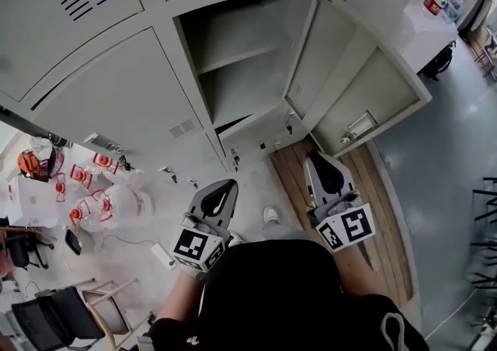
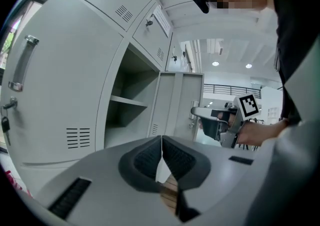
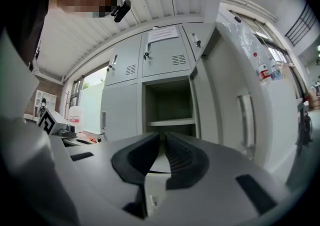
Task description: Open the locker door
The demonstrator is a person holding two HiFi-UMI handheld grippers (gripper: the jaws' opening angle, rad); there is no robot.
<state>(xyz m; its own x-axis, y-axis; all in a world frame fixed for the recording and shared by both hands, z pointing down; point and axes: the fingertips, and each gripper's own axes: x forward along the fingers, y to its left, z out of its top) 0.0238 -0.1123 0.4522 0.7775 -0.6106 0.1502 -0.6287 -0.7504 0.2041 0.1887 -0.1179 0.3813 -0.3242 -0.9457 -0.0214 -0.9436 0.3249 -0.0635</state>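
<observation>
The grey locker (image 1: 241,62) in the middle of the bank stands open, showing one shelf and nothing on it. Its door (image 1: 365,85) is swung wide to the right, with the handle (image 1: 359,126) on its outer face. My left gripper (image 1: 225,185) is shut and holds nothing, a little way back from the open compartment (image 2: 132,105). My right gripper (image 1: 317,158) is also shut and holds nothing, near the door's lower edge but apart from it. In the right gripper view the jaws (image 3: 162,152) point at the open locker (image 3: 170,102), with the door (image 3: 235,100) edge-on at the right.
Closed lockers (image 1: 116,101) flank the open one. Clear bags with red items (image 1: 101,202) and a chair (image 1: 70,311) crowd the floor at the left. A wooden board (image 1: 377,210) lies under the door. A white table with bottles (image 1: 435,19) stands at the far right.
</observation>
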